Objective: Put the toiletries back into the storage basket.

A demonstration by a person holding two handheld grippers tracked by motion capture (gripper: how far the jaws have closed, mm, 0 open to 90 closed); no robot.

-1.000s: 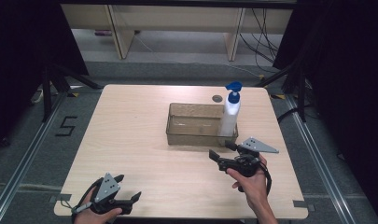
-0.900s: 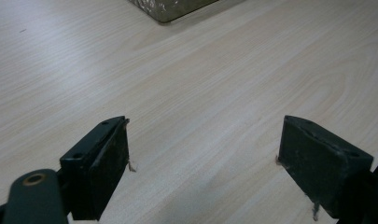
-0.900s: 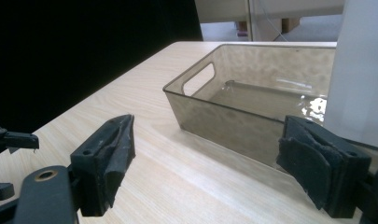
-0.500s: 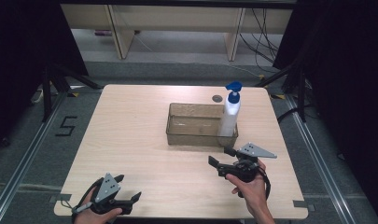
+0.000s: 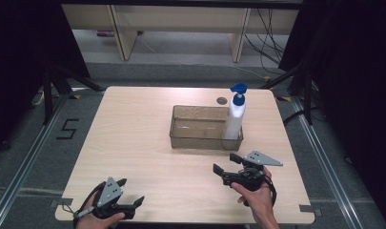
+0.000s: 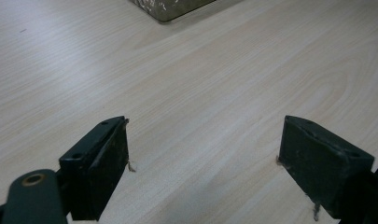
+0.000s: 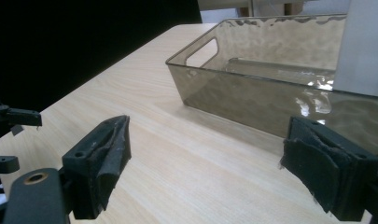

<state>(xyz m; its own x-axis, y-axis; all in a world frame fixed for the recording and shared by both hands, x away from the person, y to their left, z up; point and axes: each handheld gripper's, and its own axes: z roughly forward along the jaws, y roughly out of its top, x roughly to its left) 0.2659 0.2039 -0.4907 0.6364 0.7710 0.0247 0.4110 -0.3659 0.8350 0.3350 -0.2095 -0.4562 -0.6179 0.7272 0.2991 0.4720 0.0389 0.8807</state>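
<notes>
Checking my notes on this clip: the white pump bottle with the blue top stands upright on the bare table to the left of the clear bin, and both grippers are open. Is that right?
Not quite. The white pump bottle stands upright inside the clear bin, at its right end, as the high view shows. The left gripper and right gripper are both open.

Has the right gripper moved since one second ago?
Yes. The right gripper has drawn back from the clear bin, toward the table's near edge.
</notes>
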